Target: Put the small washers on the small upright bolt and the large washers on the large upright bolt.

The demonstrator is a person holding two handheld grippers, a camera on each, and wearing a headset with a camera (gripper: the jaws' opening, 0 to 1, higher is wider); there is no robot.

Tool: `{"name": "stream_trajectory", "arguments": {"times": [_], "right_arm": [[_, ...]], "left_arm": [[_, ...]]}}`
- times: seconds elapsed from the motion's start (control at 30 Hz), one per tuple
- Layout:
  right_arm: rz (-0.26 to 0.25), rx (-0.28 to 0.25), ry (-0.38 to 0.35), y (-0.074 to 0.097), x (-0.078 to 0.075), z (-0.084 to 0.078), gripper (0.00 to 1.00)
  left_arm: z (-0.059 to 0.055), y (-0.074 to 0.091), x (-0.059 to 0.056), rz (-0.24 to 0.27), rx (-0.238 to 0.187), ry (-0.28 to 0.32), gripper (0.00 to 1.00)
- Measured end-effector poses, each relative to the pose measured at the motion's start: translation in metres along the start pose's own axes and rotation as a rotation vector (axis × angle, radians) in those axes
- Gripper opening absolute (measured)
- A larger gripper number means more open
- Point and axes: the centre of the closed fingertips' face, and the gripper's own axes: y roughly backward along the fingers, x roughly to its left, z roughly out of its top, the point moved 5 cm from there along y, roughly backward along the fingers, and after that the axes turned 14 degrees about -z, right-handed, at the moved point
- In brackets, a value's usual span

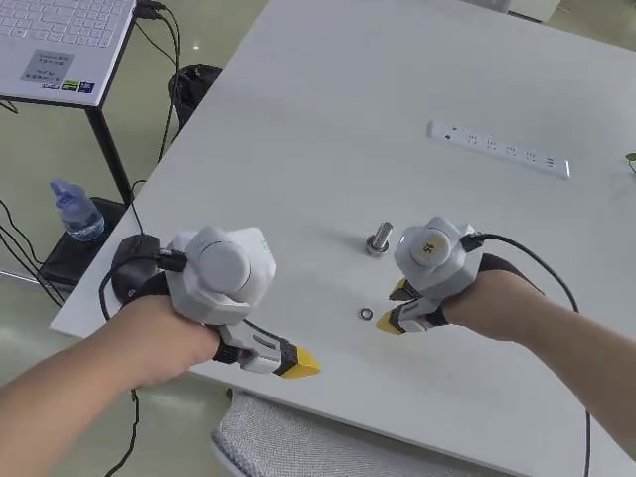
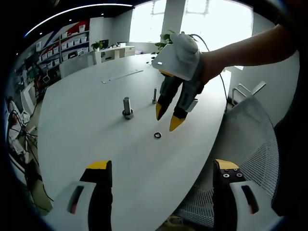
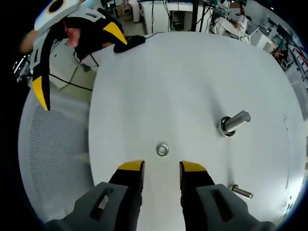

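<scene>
One washer (image 3: pixel 162 149) lies flat on the white counter (image 3: pixel 192 72), loose and apart from both bolts. Whether it is a small one or a large one I cannot tell at this size. The large upright bolt (image 3: pixel 235 122) stands beyond it, with a ring at its foot that may be its own head or a washer sitting there, too small to say. The small upright bolt (image 3: pixel 240 192) stands close beside the right gripper (image 3: pixel 161 167).

That gripper points down at the washer with its jaws parted a little and nothing between them. The yellow tips sit just short of the washer, one to either side of its line. The left gripper (image 2: pixel 162 166) hangs near the counter's front edge, well apart from the washer, jaws wide and empty.

The step in hand looks like the approach for a pick-up, with nothing gripped yet. The next move calls for easing the right jaws forward and down until the tips straddle the washer and touch the counter, then closing on its rim. A thin flat ring on a smooth top is likely to skate away if the tips come in high. Once lifted, its hole has to be matched to the fitting bolt and brought square over the shank.
</scene>
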Motion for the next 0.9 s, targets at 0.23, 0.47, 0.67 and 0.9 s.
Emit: {"name": "stream_trajectory", "arguments": {"times": [0.23,0.47,0.67,0.9], "right_arm": [[0.002,0.001,-0.008,-0.013,0.005,0.002,0.3],[-0.009,0.006,0.002,-0.019,0.004,0.003,0.3],[-0.019,0.014,0.02,-0.025,0.008,0.003,0.29],[-0.034,0.008,0.036,-0.029,0.009,0.005,0.28]], "left_arm": [[0.002,0.0,0.0,0.003,-0.001,-0.001,0.86],[0.006,-0.002,0.001,0.003,-0.001,-0.01,0.86],[0.003,-0.001,-0.002,0.001,0.001,-0.002,0.86],[-0.002,0.003,-0.004,0.004,0.006,0.005,0.85]]}}
